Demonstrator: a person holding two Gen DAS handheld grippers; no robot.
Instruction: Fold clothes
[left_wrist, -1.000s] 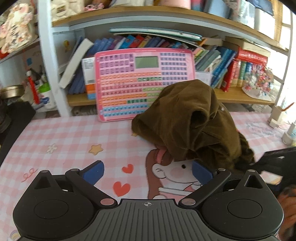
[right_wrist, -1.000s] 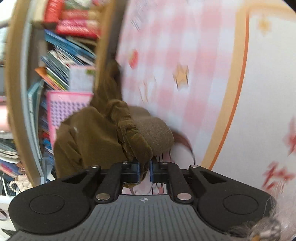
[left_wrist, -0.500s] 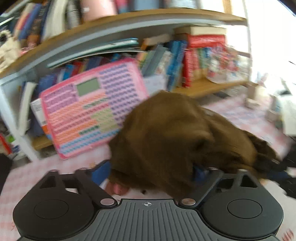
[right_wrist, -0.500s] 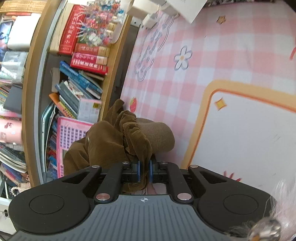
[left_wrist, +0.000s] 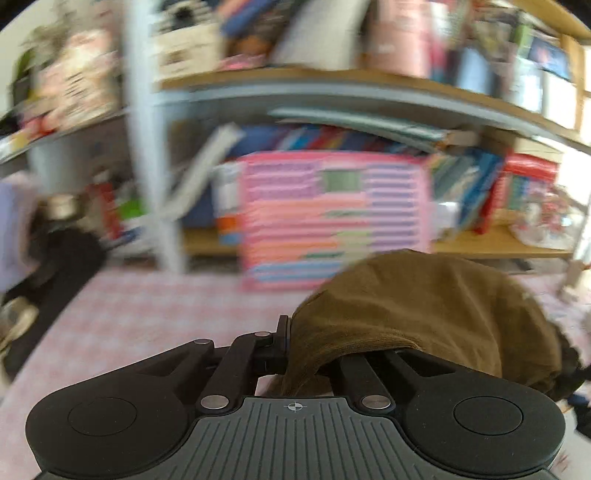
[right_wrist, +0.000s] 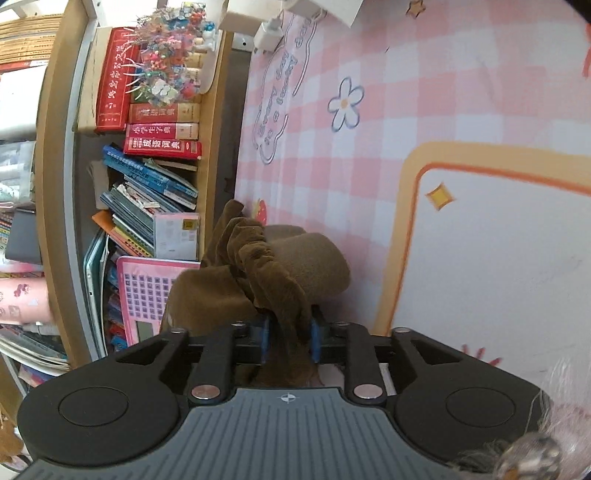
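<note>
Beside the pink keyboard toy (left_wrist: 334, 221), w/ the bookshelf (left_wrist: 369, 88) right behind it, sits my brown garment (left_wrist: 424, 314), bunched in a heap on the pink checked tablecloth (left_wrist: 147, 314). From the L wrist cam the heap lies just in front of the toy and a bit to its right, covering the toy's lower right corner. My left gripper (left_wrist: 291, 347) has its jaws pressed together on a fold of the cloth; fabric drapes over the right finger and hides it, and a strip hangs down btwn the fingers toward the cam. L view is badly motion-blurred, so shelf contents are hard to read. My right gripper (right_wrist: 290, 334) is letting go: jaws are opening, blue pads stand apart, and a gathered, elastic-looking edge of the garment (right_wrist: 273, 273) hangs btwn them; I can't tell for sure if either pad touches it, but they don't look to be squeezing. In the R cam the toy (right_wrist: 147, 295) shows behind the heap, next to stacked books (right_wrist: 147, 192), w/ the tablecloth (right_wrist: 369, 147) and its flower print beyond. Something fluffy, pinkish, sits at the R cam's lower right corner (right_wrist: 546, 443).
</note>
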